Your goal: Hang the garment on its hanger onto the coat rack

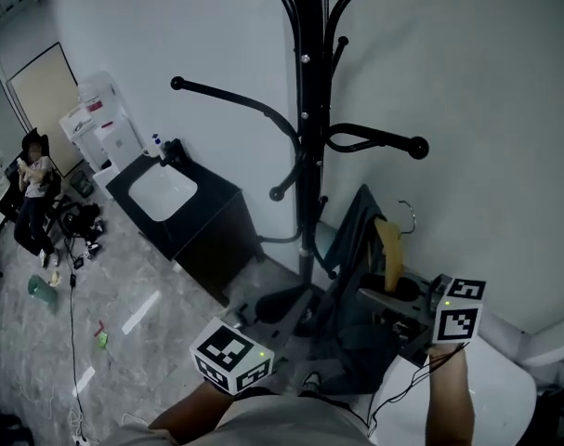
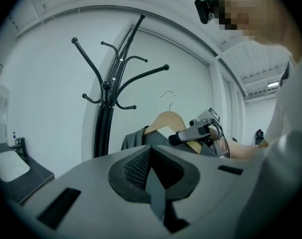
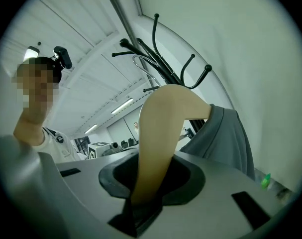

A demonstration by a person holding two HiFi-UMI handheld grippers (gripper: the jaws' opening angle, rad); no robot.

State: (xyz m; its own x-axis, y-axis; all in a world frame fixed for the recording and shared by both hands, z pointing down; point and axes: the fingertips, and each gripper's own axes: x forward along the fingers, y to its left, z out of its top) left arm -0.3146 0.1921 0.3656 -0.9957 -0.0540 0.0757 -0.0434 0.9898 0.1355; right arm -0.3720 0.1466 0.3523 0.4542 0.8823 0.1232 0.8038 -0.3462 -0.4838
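Note:
The black coat rack (image 1: 307,110) stands against the white wall, its curved arms bare. A wooden hanger (image 1: 391,249) with a metal hook (image 1: 409,216) carries a dark grey garment (image 1: 356,240) low to the right of the pole. My right gripper (image 1: 384,297) is shut on the hanger's wooden arm (image 3: 163,128), and the garment (image 3: 225,138) drapes off the other side. The rack's arms (image 3: 160,68) rise behind the hanger. My left gripper (image 1: 240,328) is held low, left of the garment, and its jaws (image 2: 151,176) are together with nothing between them. It looks at the rack (image 2: 107,113), the hanger (image 2: 165,121) and the right gripper (image 2: 180,137).
A black cabinet with a white sink (image 1: 165,193) stands left of the rack, with a white water dispenser (image 1: 100,124) behind it. A person sits at the far left (image 1: 31,189). A white round surface (image 1: 491,388) lies at lower right. The rack's base (image 1: 282,305) spreads over the floor.

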